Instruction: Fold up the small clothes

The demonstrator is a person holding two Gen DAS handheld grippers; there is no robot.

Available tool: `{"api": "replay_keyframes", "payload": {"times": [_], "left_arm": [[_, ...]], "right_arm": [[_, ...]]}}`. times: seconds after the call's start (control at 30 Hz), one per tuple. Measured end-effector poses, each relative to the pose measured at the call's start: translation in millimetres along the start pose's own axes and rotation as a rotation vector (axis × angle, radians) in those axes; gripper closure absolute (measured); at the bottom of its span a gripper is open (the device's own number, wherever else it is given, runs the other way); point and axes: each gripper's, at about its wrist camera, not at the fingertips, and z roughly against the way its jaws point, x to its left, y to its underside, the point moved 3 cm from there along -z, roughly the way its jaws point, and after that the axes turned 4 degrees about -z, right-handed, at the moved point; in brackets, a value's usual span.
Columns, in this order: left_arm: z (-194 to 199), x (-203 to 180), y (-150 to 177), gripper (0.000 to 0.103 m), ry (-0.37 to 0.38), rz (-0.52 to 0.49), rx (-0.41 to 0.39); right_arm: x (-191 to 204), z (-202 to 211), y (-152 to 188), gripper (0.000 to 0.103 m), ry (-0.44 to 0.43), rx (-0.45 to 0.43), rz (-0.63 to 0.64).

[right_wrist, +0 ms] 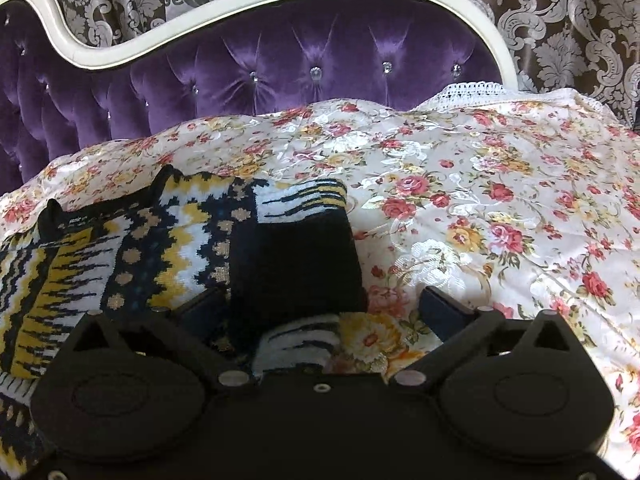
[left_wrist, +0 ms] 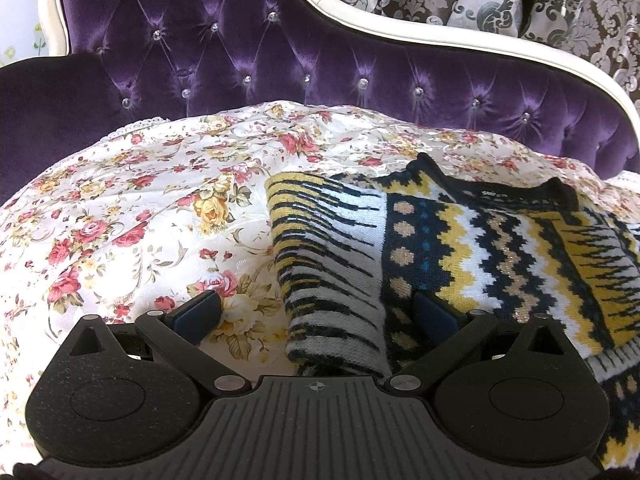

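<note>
Sweater (left_wrist: 460, 236) knit, black-yellow-white zigzags, sleeves folded inward; both hand-held grippers (left_wrist: 316, 312) (right_wrist: 324, 308) spread wide, gripping nothing.

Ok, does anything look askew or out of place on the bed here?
Nothing is spilled or damaged. The patterned sweater lies half folded on the floral bedspread, both sleeves turned in, the black-cuffed one slightly skewed. Both the left gripper and right gripper are open.

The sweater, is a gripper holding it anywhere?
No. Both the left gripper and right gripper are open over the sweater's sleeves, gripping nothing.
</note>
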Motion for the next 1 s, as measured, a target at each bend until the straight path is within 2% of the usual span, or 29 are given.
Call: {"api": "replay_keyframes", "payload": {"times": [0.23, 0.57, 0.73, 0.87, 1.0], "left_arm": [[-0.3, -0.8, -2.1, 0.000, 0.002, 0.002, 0.014], [3.2, -2.1, -10.4, 0.001, 0.011, 0.009, 0.087], [30.0, -8.9, -13.7, 0.002, -0.061, -0.025, 0.078], [64.8, -13.4, -14.8, 0.002, -0.078, -0.042, 0.036], [97.6, -18.9, -13.3, 0.002, -0.076, -0.048, 0.011]], "right_arm": [[0.1, -3.5, -2.7, 0.000, 0.003, 0.019, -0.008], [-2.0, -1.8, -3.8, 0.000, -0.009, 0.024, -0.021], [-9.6, 7.6, -11.8, 0.001, -0.052, 0.054, -0.083], [-13.8, 33.0, -13.7, 0.001, -0.067, -0.005, -0.117], [-4.7, 67.0, -9.7, 0.001, -0.104, -0.073, -0.085]]}}
